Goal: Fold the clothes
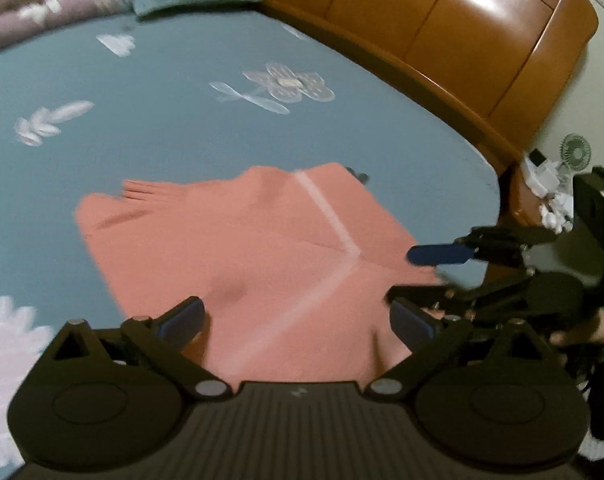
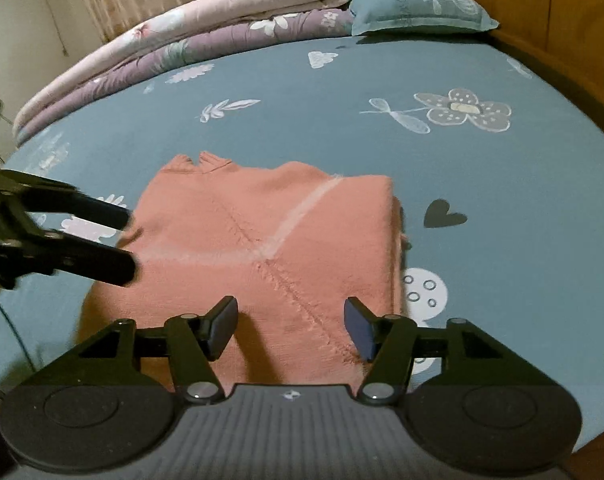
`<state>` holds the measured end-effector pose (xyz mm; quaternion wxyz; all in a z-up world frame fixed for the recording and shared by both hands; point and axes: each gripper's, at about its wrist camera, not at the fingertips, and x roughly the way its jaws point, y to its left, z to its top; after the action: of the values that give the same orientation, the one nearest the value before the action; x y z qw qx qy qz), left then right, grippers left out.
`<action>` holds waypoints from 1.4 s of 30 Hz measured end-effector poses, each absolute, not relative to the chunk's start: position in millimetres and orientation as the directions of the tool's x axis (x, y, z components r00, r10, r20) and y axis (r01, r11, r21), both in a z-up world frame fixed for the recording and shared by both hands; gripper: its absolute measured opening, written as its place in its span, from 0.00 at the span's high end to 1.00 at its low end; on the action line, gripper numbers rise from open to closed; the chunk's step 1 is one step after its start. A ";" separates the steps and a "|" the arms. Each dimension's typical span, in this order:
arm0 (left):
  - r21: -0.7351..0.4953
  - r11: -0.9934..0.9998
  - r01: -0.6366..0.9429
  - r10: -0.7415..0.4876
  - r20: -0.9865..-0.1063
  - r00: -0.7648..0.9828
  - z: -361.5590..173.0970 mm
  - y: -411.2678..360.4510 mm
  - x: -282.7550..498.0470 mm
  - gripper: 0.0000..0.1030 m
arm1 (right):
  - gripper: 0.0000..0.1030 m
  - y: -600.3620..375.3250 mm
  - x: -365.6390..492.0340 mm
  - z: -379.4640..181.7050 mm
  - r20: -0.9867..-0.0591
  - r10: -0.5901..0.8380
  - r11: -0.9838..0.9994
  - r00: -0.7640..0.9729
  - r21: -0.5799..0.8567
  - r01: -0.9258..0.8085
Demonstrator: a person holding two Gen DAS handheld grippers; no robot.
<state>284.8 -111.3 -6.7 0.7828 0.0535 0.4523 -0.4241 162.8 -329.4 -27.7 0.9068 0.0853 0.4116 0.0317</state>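
A salmon-pink knit sweater (image 1: 242, 248) with a pale stripe lies folded into a rough rectangle on the blue flowered bedsheet (image 1: 142, 120). My left gripper (image 1: 298, 320) hovers open just above the sweater's near edge, nothing between its fingers. In this view my right gripper (image 1: 415, 276) reaches in from the right over the sweater's right corner, fingers apart. From the right wrist, the sweater (image 2: 262, 216) fills the middle, and the right gripper (image 2: 290, 326) stands open over its near edge. There the left gripper (image 2: 122, 238) comes in from the left, open, at the sweater's left side.
Folded quilts (image 2: 174, 40) and a blue pillow (image 2: 417, 4) lie at the far end of the bed. A wooden headboard (image 1: 461, 40) runs along one side. A small fan (image 1: 576, 152) and white clutter sit beyond the bed corner. Bare sheet (image 2: 481, 184) surrounds the sweater.
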 end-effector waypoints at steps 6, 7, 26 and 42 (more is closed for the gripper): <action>-0.243 0.698 0.673 -0.566 -0.764 0.310 1.9 -70.9 282.4 0.04 | 0.31 -298.0 156.9 -10.4 -0.749 0.141 0.989 0.647 0.131 -0.063; -0.234 0.709 0.665 -0.553 -0.770 0.320 0.8 -66.6 283.3 0.04 | 0.28 -289.6 155.0 -8.8 -0.748 0.174 0.985 0.640 0.145 -0.098; -0.228 0.628 0.744 -0.565 -0.791 0.235 -10.4 -59.0 277.5 0.04 | 0.14 -272.6 80.5 -38.3 -0.802 -0.044 0.979 0.596 0.084 0.186; -0.236 0.622 0.747 -0.585 -0.774 0.242 -4.4 -40.2 278.4 0.04 | 0.18 -296.7 84.7 -38.4 -0.783 -0.128 0.935 0.609 0.110 0.338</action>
<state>278.4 -40.2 -4.4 0.7827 0.0909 0.4453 -0.4252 84.7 -296.7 -38.4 0.8883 0.1241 0.4222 -0.1312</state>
